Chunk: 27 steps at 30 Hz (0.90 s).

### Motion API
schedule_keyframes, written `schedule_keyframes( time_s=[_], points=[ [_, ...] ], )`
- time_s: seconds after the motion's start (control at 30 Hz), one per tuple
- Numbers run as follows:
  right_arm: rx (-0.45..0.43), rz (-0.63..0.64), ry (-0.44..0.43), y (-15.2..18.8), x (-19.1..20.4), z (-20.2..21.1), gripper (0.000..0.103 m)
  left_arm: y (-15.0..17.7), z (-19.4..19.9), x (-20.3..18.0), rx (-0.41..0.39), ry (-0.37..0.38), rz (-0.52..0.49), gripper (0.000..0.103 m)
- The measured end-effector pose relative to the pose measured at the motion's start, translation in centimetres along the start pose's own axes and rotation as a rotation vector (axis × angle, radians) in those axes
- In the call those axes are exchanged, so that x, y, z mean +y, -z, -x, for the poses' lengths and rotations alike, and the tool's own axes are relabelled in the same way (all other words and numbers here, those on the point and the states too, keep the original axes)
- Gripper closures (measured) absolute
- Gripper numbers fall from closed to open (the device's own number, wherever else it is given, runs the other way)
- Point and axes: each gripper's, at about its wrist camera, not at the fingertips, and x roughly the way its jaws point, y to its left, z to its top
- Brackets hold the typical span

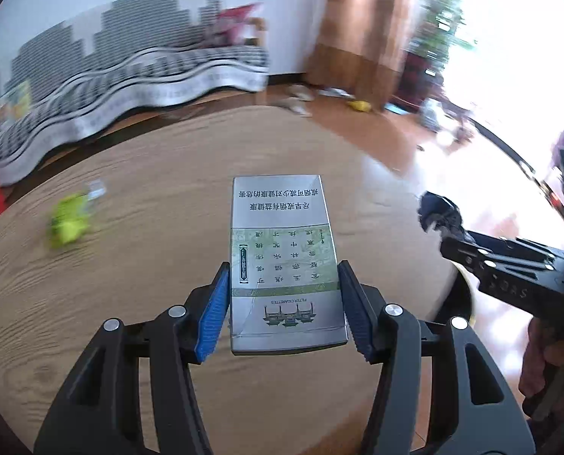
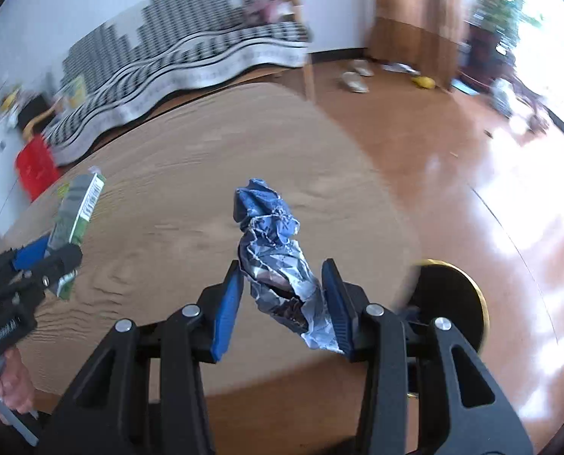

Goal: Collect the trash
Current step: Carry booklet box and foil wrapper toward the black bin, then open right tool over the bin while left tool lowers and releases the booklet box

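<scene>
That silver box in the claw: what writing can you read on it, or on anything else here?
"FILTER CIGARETTES": cigarette pack in the left gripper, printed upside down.
Chinese characters: on the same pack, in two lines and a grid, not read here.
Barcode: on the pack's edge, right wrist view, digits too small.
Embossed marks on the right gripper body: blurred.
Crumpled wrapper: no readable text.

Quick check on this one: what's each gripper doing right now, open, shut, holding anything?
Left gripper: shut on the cigarette pack, held above the round wooden table.
Right gripper: shut on the crumpled foil wrapper.
</scene>
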Motion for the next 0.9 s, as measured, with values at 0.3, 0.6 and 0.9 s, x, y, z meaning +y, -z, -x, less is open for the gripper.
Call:
schedule_keyframes(
  time_s=[0.3, 0.6, 0.9],
  points=[
    [0.02, -0.211, 0.113, 3.7, -14.5, 1.9, 0.06, 1.2, -3.5, -14.1, 0.012, 0.192, -0.178, 0.048],
    [0.134, -0.3, 0.152, 6.0, -20.7, 0.3, 0.06, 1.0, -6.6, -17.4, 0.045, 0.23, -0.223, 0.048],
    [0.207, -0.332, 0.128, 5.9, -20.9, -2.0, 0.059, 1.4, -7.3, -18.2, 0.06, 0.236, -0.214, 0.048]
  ],
)
